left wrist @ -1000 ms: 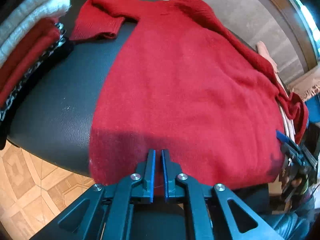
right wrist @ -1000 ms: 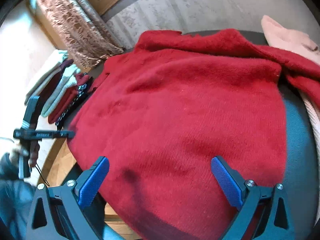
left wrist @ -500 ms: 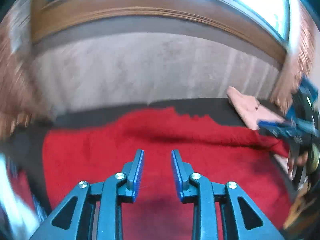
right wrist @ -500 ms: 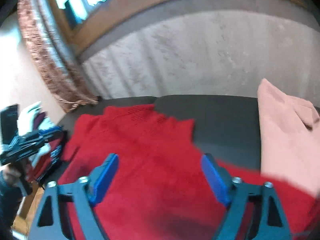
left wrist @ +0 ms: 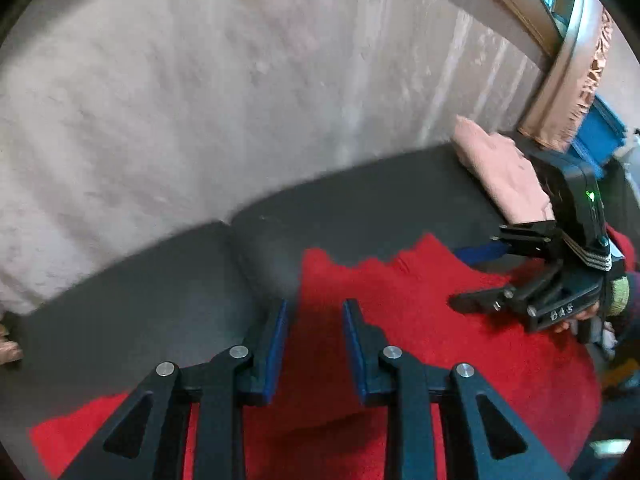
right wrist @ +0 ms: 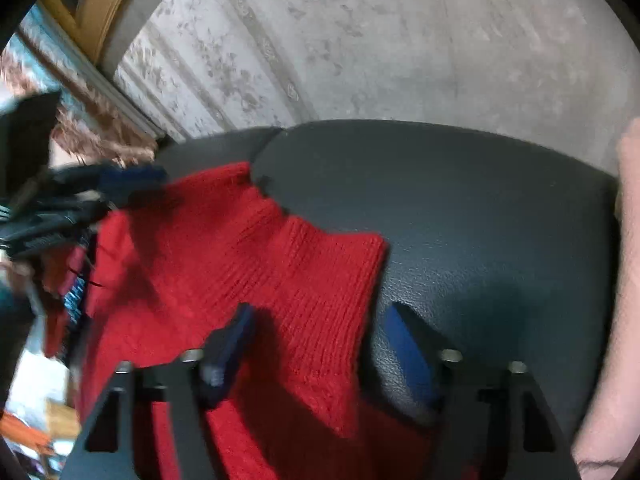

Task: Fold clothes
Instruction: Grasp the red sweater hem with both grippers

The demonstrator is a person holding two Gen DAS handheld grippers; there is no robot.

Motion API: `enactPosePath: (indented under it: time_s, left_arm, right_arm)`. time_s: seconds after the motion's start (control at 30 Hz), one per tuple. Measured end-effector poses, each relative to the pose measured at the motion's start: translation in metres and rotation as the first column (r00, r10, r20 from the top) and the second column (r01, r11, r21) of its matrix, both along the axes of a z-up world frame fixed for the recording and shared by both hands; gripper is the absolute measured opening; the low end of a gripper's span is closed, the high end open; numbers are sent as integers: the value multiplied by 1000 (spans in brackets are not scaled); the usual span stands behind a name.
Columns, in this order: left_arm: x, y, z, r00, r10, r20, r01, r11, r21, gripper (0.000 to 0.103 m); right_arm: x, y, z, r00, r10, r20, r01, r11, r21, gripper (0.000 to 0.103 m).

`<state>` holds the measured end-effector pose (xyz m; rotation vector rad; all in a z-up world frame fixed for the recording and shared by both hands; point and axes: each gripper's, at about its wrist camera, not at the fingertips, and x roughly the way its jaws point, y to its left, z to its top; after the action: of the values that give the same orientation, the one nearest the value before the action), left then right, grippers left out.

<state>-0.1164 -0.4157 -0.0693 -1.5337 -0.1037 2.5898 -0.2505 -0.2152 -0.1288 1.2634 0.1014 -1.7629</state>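
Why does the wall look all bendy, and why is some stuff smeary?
In both wrist views the fisheye lens bows the wall and rounds the picture's dark corners. In the right wrist view, the left tongs are smeared by motion blur, while the red sweater ribbing stays fairly sharp. In the left wrist view, the seat's far edge is soft and streaky.

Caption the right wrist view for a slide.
Right gripper closing around the red sweater cuff on a black cushion.
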Motion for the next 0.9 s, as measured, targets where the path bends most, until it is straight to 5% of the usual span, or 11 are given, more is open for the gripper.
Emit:
enactPosePath:
  time_s: [0.03,0.07,0.13,0.23,0.37,0.57,0.7,0.8,0.9]
  left_arm:
    - [-5,-1,-7,999,-12,33,12,1000,2,27]
    - [-9,-2,-13,997,-18,71,16,1000,23,27]
    - [-13,-7,-26,988,-10,153,-5,995,98,27]
    - [-7,-8,-32,989,5,147,-26,990,140,8]
    - [8,-18,-16,994,111,10,-111,981,158,5]
    - [1,-40,17,933,305,-190,-277,947,161,5]
    - [-25,-42,-1,915,372,-158,-359,928,102,8]
    - [-32,-46,-19,901,423,-101,-415,906,86,9]
    - [-10,-58,-15,876,469,-111,-451,879,152,9]
  right_arm:
    - [-4,3,-3,999,-11,48,12,1000,-29,27]
    - [-7,6,-7,997,-21,81,25,999,-45,20]
    - [-11,10,-13,993,-38,114,46,996,-74,17]
    - [-9,9,-12,994,-38,100,46,996,-78,9]
    - [-6,-4,16,1000,-11,-26,8,995,-95,8]
    - [-39,-31,63,955,-94,-282,70,993,-95,7]
    - [-51,-64,57,896,-109,-430,119,993,-4,9]
    - [-56,-78,37,894,-103,-436,145,987,63,16]
    - [-47,-63,36,899,-139,-416,163,986,22,22]
